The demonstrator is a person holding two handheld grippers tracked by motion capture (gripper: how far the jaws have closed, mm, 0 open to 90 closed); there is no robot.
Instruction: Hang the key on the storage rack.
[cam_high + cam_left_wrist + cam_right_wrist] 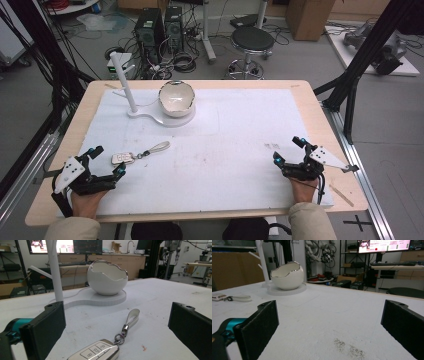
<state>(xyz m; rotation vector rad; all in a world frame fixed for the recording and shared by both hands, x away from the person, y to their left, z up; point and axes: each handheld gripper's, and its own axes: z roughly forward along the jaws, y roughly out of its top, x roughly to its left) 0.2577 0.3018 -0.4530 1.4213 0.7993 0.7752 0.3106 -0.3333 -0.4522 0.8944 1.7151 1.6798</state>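
A white key fob [122, 158] [96, 353] lies on the white mat, joined by a metal ring to a white strap [159, 147] [132, 316]. My left gripper [107, 160] [117, 330] is open just behind it, with the fob between and ahead of the jaws, untouched. Farther back stands a white egg-shaped bowl [176, 98] [107, 277] [287, 275] on a white base [165, 119] with an upright branched post [123, 80] [55, 270]. My right gripper [289, 150] [329, 327] is open at the mat's right front, with nothing between its jaws.
The white mat [230, 135] covers most of the wooden table [310, 100]. A wooden stick [341, 195] lies at the front right corner. Dark specks mark the mat [348, 347] in front of my right gripper. A stool [251, 42] and computers stand beyond the table.
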